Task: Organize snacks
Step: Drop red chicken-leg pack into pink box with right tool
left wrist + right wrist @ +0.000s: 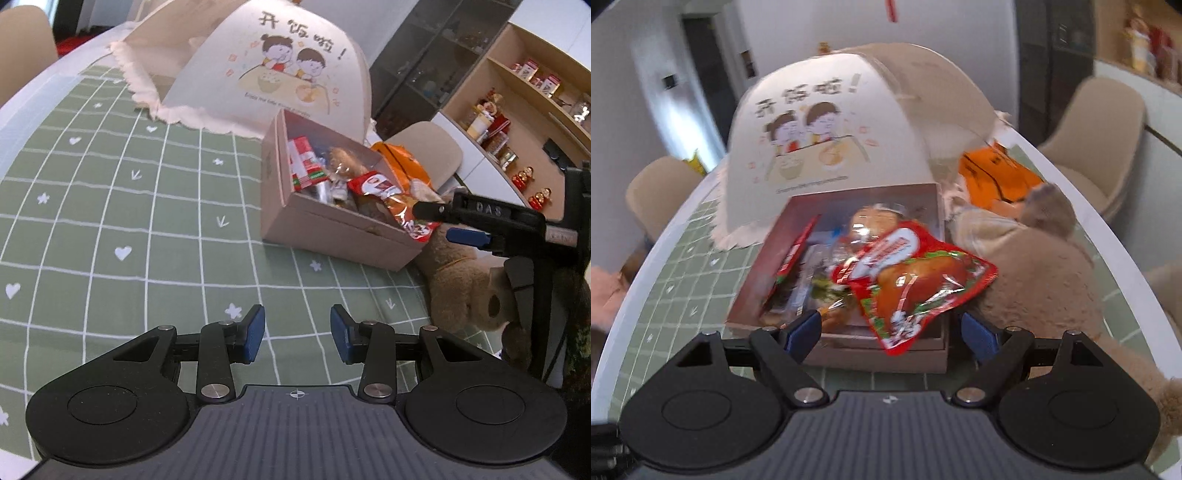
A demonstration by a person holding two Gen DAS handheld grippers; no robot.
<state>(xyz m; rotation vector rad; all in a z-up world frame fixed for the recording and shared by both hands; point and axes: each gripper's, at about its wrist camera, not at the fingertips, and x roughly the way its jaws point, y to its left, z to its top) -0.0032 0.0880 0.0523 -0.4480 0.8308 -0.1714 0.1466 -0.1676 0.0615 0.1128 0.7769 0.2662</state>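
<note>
A pink cardboard box [332,229] stands on the green checked tablecloth and holds several snack packets. A red foil chicken-leg packet [916,284] lies on top and hangs over the box's near right edge; it also shows in the left wrist view [391,203]. A red and green packet [304,162] leans at the box's left side. My right gripper [892,332] is open just in front of the box, empty; it shows in the left wrist view [443,221] by the box's right corner. My left gripper [297,332] is open and empty over bare cloth.
A domed mesh food cover [280,74] with a cartoon print stands behind the box. A brown plush toy [461,284] lies right of the box, an orange bag [997,177] behind it. Beige chairs and a shelf with jars stand beyond the table's edge.
</note>
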